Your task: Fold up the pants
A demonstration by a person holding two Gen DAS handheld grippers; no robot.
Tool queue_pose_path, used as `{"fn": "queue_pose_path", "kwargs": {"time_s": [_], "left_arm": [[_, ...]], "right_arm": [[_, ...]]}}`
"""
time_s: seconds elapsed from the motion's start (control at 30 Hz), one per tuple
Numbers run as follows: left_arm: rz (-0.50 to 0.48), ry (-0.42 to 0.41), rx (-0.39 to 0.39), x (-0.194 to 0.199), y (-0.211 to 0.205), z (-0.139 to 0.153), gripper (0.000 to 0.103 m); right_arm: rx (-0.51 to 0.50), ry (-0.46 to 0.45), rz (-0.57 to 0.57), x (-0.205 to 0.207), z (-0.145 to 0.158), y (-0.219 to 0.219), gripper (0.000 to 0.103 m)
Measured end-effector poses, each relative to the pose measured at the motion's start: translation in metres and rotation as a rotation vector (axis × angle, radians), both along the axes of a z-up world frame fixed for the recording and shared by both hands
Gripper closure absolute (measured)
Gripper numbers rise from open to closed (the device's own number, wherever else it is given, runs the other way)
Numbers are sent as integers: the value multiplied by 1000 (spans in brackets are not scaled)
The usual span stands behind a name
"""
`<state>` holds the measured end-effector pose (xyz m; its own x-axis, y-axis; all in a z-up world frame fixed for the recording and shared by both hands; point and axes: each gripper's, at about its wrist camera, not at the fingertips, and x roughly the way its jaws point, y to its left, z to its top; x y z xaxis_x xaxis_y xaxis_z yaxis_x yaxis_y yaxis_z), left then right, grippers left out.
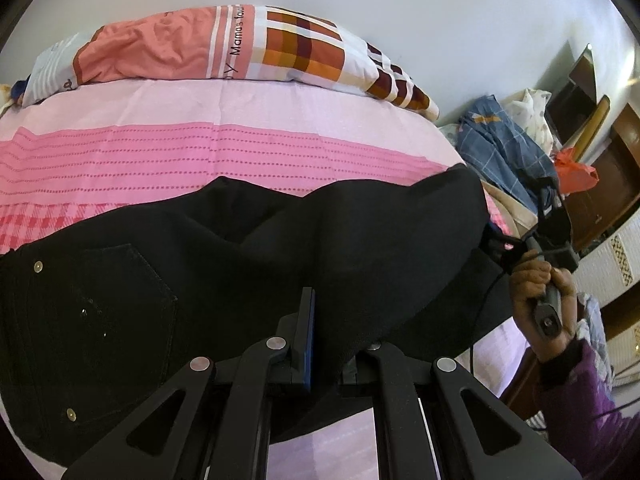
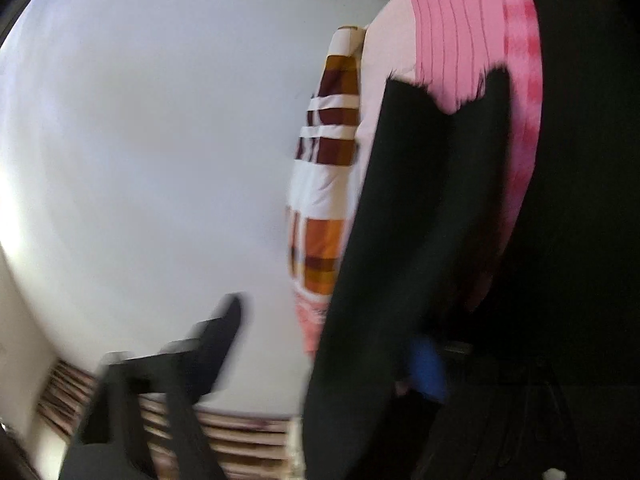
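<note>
Black pants lie across the pink bedsheet, with a back pocket and rivets showing at the left. My left gripper is shut on a raised fold of them; the cloth hides its right finger. At the pants' right edge a hand holds my right gripper. The right wrist view is blurred and rolled. There my right gripper has its jaws apart: black pants cloth hangs against the blue pad, and the other finger stands clear of it.
A folded quilt in orange, white and brown checks lies along the bed's far side by the white wall. Right of the bed are a blue checked cloth, an orange bag and wooden furniture. A purple sleeve is at the lower right.
</note>
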<state>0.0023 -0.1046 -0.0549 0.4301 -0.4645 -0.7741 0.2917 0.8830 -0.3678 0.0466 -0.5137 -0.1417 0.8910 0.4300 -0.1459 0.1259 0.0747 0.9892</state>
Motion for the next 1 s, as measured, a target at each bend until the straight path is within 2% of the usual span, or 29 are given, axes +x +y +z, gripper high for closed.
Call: {"fn": "queue_pose_path", "kwargs": {"time_s": [0.03, 0.1, 0.17, 0.23, 0.4, 0.47, 0.57, 0.67, 0.73, 0.8, 0.9, 1.0], "left_arm": [[-4, 1, 5, 0, -1, -1, 95], [-14, -3, 16, -1, -3, -2, 94], [-31, -13, 39, -4, -7, -3, 94], [-49, -24, 56, -6, -9, -5, 93], [-85, -13, 77, -13, -13, -14, 93], [-116, -17, 89, -19, -16, -17, 92], [-166, -27, 139, -30, -23, -26, 91], [-195, -4, 194, -37, -26, -46, 91], [-194, 19, 201, -38, -24, -57, 91], [-195, 16, 213, -40, -24, -60, 91], [-209, -10, 242, -43, -27, -59, 91], [-208, -17, 243, -44, -26, -59, 91]], "right_arm": [[-25, 37, 13, 0, 0, -2, 94], [-48, 74, 11, -1, -1, -5, 95], [-127, 103, 19, -7, 11, -10, 96], [-148, 94, 22, -20, 24, -16, 97], [-287, 121, 23, -78, 49, -22, 97], [-343, 164, 21, -99, 55, -24, 97], [-382, 282, 28, -123, 44, -26, 97], [-386, 396, 57, -145, 17, -23, 97], [-334, 432, 62, -153, 0, -25, 97], [-240, 404, 41, -158, -8, -32, 96], [-186, 368, -9, -169, -7, -45, 95], [-135, 370, -56, -180, -12, -60, 95]]}}
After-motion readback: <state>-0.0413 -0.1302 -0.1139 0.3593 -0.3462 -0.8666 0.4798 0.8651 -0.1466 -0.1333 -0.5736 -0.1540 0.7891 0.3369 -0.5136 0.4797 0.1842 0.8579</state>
